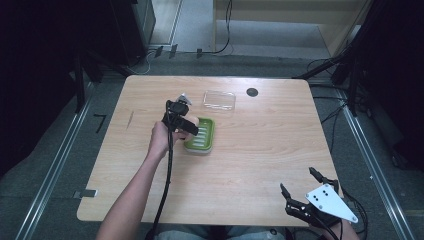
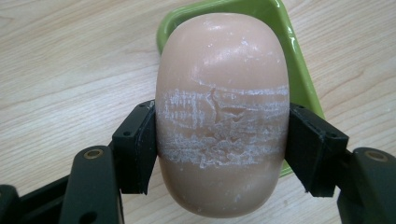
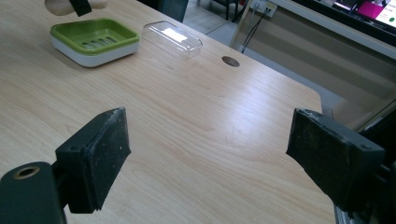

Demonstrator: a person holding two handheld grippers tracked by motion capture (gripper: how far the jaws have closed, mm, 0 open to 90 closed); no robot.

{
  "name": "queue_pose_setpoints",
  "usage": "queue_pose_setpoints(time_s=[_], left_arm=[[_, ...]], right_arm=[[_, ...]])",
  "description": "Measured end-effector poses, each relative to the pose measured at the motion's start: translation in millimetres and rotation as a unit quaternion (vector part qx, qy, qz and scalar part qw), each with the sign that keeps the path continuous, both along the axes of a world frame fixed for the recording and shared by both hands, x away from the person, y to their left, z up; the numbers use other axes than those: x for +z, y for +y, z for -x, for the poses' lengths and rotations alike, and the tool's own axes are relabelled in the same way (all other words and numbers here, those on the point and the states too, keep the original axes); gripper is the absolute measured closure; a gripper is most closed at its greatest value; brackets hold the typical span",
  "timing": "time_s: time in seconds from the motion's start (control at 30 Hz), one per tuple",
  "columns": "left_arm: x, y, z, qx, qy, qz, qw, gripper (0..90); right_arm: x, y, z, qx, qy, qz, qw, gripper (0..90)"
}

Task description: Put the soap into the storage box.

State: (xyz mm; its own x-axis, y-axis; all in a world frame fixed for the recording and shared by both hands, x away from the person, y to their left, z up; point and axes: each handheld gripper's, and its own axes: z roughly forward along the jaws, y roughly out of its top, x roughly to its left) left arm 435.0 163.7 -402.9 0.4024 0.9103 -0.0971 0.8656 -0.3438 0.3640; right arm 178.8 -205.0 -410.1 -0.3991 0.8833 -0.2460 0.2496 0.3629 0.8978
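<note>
My left gripper (image 1: 188,125) is shut on a beige oval soap bar (image 2: 222,112), its two black pads pressing the bar's scuffed middle. It holds the soap above the near left edge of a green soap dish (image 1: 201,135) with a white base, which sits on the table's left-centre. The dish (image 3: 93,35) shows slots in its floor and nothing in it. My right gripper (image 1: 300,187) stands open near the table's front right corner, nothing between its pads (image 3: 100,154).
A clear plastic lid (image 1: 219,100) lies on the wooden table (image 1: 260,150) just behind the dish. A dark round grommet hole (image 1: 252,92) sits near the back edge. Black stands and cables surround the table.
</note>
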Motion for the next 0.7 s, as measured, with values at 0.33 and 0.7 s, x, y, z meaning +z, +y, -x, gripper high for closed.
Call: queue_pose_setpoints(time_s=[0.33,0.7], left_arm=[[-2.3,-11.1,-1.0,-0.001,-0.005,-0.007,1.0,33.5],[-5.7,-19.5,-2.7,0.001,-0.011,-0.008,0.9999,33.4]], right_arm=[[-0.1,-0.4,0.6,-0.004,0.001,0.0,1.0,13.1],[0.0,1.0,0.0,0.0,0.001,0.002,1.0,13.0]])
